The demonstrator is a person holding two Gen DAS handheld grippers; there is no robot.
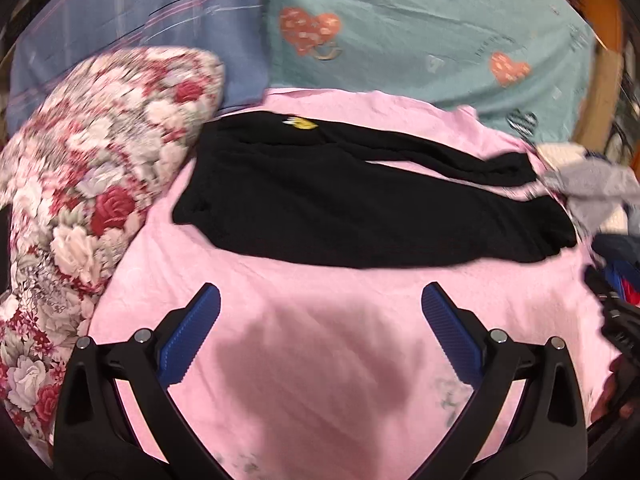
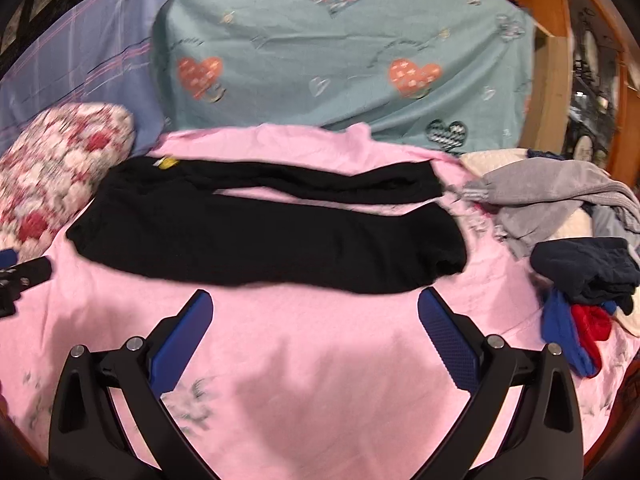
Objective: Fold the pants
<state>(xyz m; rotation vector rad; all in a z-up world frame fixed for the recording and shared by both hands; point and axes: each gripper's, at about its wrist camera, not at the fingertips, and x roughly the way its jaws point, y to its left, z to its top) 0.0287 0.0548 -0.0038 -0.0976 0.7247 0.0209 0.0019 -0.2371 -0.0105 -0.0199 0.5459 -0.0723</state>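
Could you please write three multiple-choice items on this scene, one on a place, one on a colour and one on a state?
1. Where is the floral pillow relative to the black pants?
A. Past the leg ends
B. Beside the waist end
C. On top of them

2. What colour is the sheet under the pants?
A. Pink
B. Green
C. White

3. How do the left gripper and the right gripper stand?
A. Both shut on the pants
B. One open, one shut
C. Both open, holding nothing

Answers: 1 B, the pillow lies next to the wide waist end, by the yellow mark. 2 A, pink cloth shows all around the pants. 3 C, each pair of blue pads stands wide apart over bare sheet.
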